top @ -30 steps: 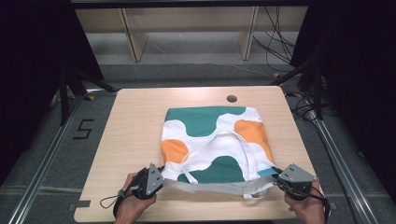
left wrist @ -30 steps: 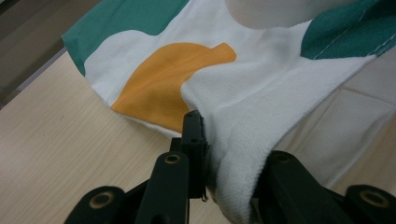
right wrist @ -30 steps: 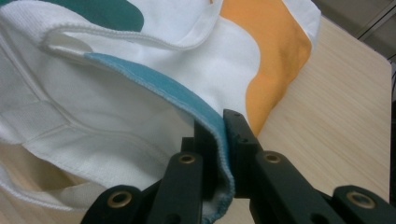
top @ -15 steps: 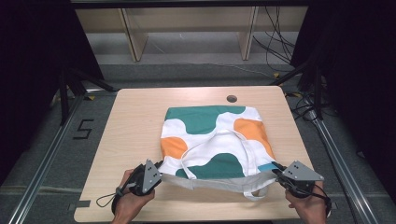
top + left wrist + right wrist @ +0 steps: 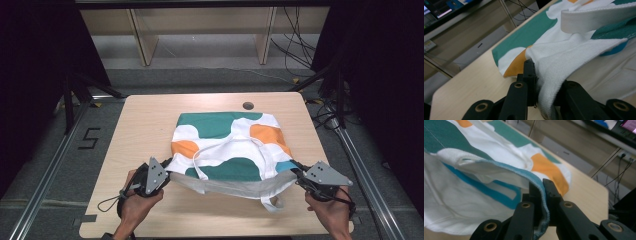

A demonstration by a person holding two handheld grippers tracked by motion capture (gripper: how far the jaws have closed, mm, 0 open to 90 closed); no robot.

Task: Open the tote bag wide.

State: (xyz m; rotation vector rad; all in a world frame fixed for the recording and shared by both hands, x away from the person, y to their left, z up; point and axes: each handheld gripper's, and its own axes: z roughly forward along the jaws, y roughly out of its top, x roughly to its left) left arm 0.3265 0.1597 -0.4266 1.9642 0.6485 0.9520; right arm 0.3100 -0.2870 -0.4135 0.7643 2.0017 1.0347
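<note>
High view first: nearest us, our left gripper (image 5: 159, 176) and right gripper (image 5: 306, 176) sit at the near corners of a cloth bag (image 5: 230, 150) patterned in white, green and orange, with the near edge of the bag stretched between them above the bench (image 5: 145, 115). From the left gripper view we see our fingers (image 5: 530, 72) closed tight on a bunched fold of the bag's white weave, the cloth squeezed between them and spilling out just past the tips. From the right gripper view our other fingers (image 5: 536, 192) are likewise pinched nearly together on the blue-trimmed hem, which runs straight through the gap. Just beyond both sets of fingers the bag's upper layer lifts off the lower one, so the mouth gapes a little. A white strap (image 5: 272, 202) hangs from the near edge close to the right fingers; another loops across the top of the bag. Farther from the fingers, the rest of the bag lies flat on the bench, short of a round hole (image 5: 248, 106) near the far edge.
</note>
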